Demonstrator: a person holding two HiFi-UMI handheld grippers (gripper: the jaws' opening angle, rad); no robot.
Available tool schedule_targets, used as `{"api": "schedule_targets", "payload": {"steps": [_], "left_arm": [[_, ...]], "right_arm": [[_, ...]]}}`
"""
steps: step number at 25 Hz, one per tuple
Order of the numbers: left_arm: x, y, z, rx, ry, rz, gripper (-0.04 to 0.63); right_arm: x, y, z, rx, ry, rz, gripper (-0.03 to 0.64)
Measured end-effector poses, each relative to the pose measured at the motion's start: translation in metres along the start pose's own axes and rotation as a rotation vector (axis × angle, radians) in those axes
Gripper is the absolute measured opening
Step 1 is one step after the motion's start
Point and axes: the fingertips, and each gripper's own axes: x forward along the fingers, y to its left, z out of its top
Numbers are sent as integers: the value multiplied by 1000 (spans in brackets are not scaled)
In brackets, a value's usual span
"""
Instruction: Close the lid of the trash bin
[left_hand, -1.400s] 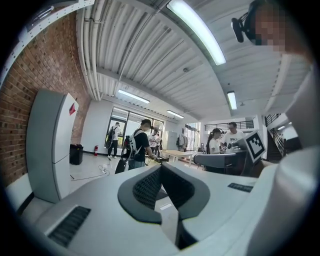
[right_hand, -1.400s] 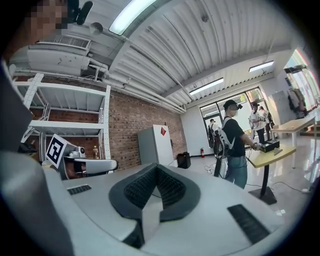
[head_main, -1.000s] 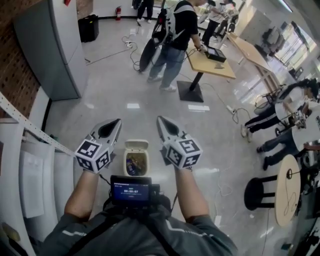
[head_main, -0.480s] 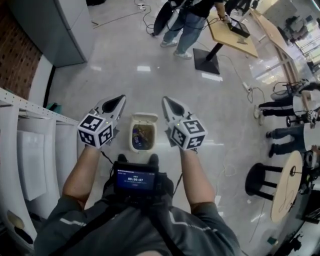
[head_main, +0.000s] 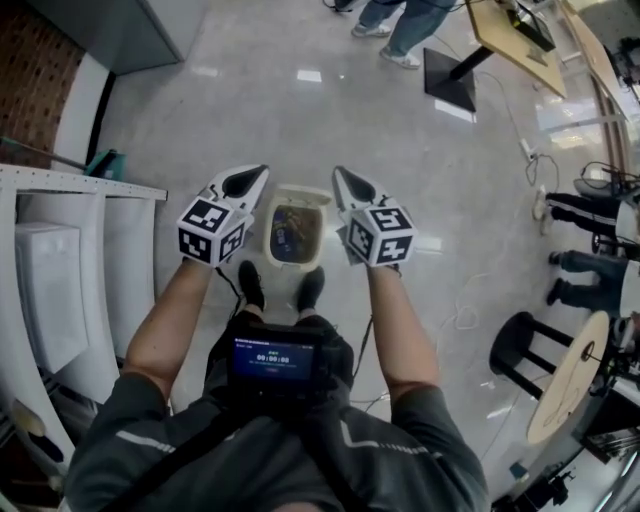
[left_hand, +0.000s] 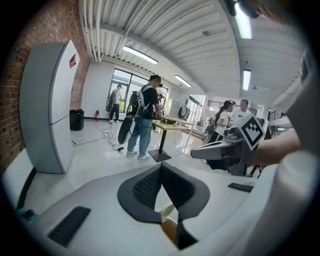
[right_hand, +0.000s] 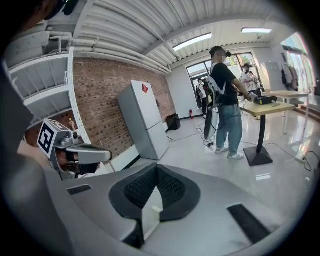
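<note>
A cream trash bin (head_main: 269, 232) stands on the floor just ahead of the person's shoes, its top open with colourful rubbish showing inside. Its lid (head_main: 300, 192) lies tipped back at the far edge. In the head view my left gripper (head_main: 254, 174) hovers above the bin's left side and my right gripper (head_main: 339, 176) above its right side. Neither touches the bin. The bin is hidden in both gripper views. In the left gripper view the left gripper (left_hand: 161, 167) has its pads meeting at the tip, with nothing held. The right gripper (right_hand: 156, 169) looks the same in its own view.
White shelving (head_main: 60, 290) lines the left. The person's shoes (head_main: 250, 285) stand right behind the bin. A table's black base (head_main: 448, 80) and someone's legs are far ahead. A black stool (head_main: 520, 360), a round table (head_main: 570, 375) and seated people are at the right.
The person has stepped up to the bin: it has gone from ahead of the grippers to between them, close to the shoes. Both grippers stay shut and level.
</note>
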Motion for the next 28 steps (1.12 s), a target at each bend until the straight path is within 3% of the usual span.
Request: {"api": "schedule_targets", "payload": {"steps": [13,20,28], "left_arm": [[86,22,-116,-101,160,-5,-3],[122,32,-162,-114,219,25,-5],[146,26,-187,-143,265,-11,-3]], "right_arm": [[66,-39,-129,84,181,-37,11],[88,-67,-165,196,197,-94,11],[103,-82,-190,197,252,-117,11]]}}
